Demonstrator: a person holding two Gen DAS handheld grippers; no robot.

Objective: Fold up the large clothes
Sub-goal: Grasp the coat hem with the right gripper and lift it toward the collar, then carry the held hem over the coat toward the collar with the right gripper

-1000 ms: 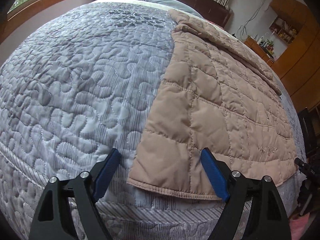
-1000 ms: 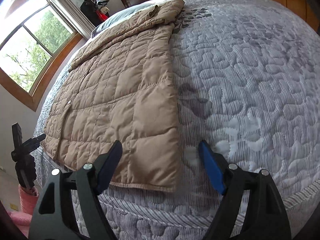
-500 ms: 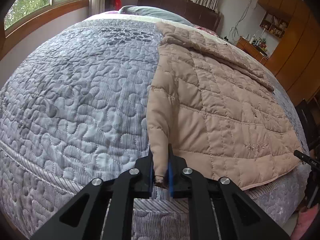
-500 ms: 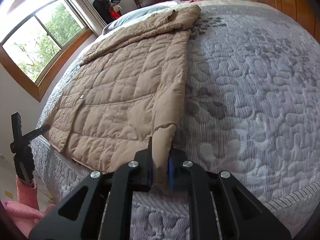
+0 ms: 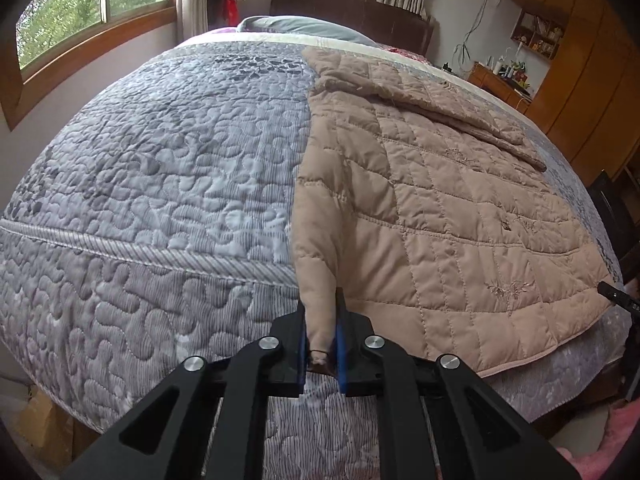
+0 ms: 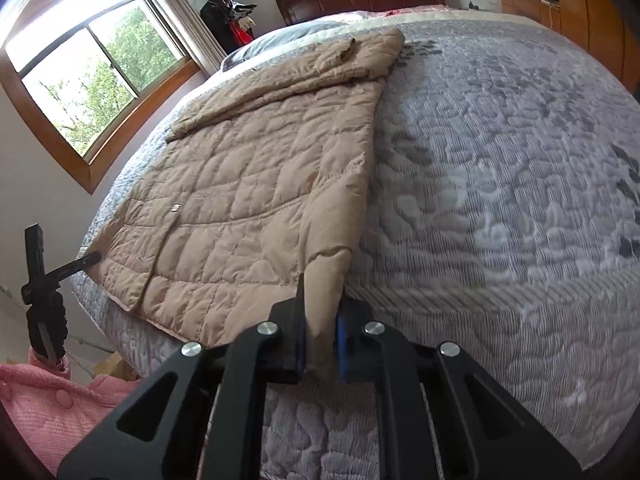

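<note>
1. Centre stage: the quilted tan coat [image 5: 440, 208], spread flat on the grey bedspread [image 5: 160, 168], hem at the bed's foot, collar end up towards the pillow [image 5: 296, 24].
2. One sleeve is folded across the coat's upper body, lying diagonally over the chest panels, so the garment reads as partly tidied already.
3. Left gripper [image 5: 321, 354] is on the job: jaws nearly closed, blue pads pinching the hem corner on the coat's window-side edge. The fabric bunches into a ridge rising from the coat to the pads.
4. Right gripper [image 6: 321, 350] mirrors it at the coat's other hem corner, the one bordering the open bedspread. Jaws almost shut again, a tongue of tan cloth clamped between them.
5. Why both corners? My read: holding the hem at its two ends lets the whole bottom edge travel as one straight line, without sagging in the middle.
6. From each corner, the coat's side edge is peeled slightly off the bedspread; the middle of the coat lies flat.
7. Likely next call: carry the hem up towards the collar, halving the coat's length.
8. Beyond the coat: a window [image 6: 92, 80] on one side, wooden cabinets [image 5: 580, 60] on the other, something pink [image 6: 36, 404] below the hem.
</note>
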